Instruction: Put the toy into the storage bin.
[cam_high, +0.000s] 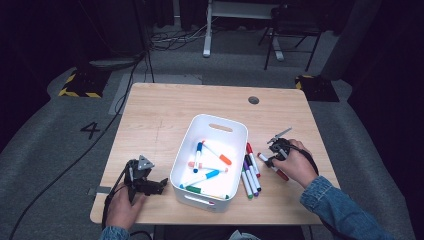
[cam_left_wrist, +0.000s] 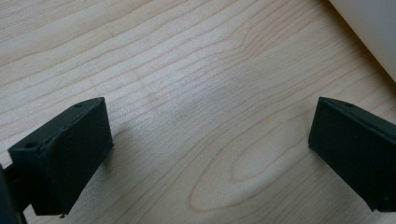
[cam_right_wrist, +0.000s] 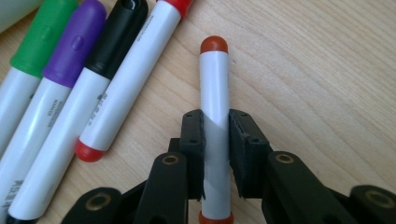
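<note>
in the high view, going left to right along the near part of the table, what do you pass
left gripper → white bin with markers in it → row of loose markers lying beside the bin → right gripper, shut on a red-capped marker

One red-ended marker (cam_right_wrist: 215, 116) sits between the right gripper's jaws. To the left of those jaws lie four more markers side by side: green-capped (cam_right_wrist: 28, 70), purple-capped (cam_right_wrist: 60, 88), black-capped (cam_right_wrist: 93, 88) and red-capped (cam_right_wrist: 135, 70). One white bin (cam_high: 235, 131) holds roughly five markers (cam_high: 207, 164); the exact number is unclear.
</note>
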